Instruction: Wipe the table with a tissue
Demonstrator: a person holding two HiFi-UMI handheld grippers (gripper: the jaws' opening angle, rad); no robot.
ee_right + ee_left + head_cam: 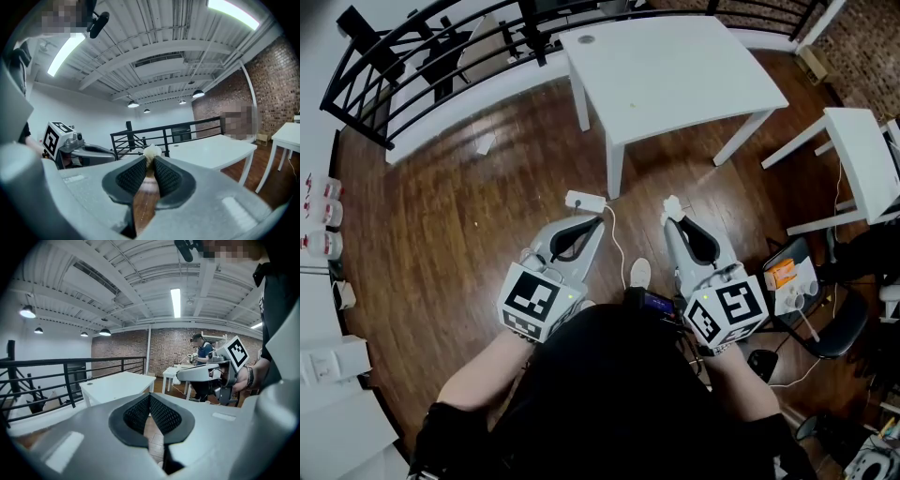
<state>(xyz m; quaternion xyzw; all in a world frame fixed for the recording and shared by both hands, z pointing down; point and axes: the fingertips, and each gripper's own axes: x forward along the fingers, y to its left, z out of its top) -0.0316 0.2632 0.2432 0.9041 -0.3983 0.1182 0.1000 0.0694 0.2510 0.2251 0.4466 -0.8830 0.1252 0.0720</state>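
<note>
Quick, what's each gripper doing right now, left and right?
Left gripper: shut, nothing between its jaws.
Right gripper: shut on a wad of tissue.

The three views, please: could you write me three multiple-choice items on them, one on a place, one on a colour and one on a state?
1. Where is the tissue?
A. On the table
B. Between the right gripper's jaws
C. Between the left gripper's jaws

2. What colour is the table's top?
A. Black
B. White
C. Brown

3. How do the left gripper's jaws stand?
A. Wide apart
B. Shut on the tissue
C. Shut, with nothing between them

Answers:
1 B: the right gripper view shows the pale wad pinched at the jaw tips.
2 B: the head view shows a plain white top.
3 C: in the left gripper view the pads meet at their tips and nothing lies between them.
</note>
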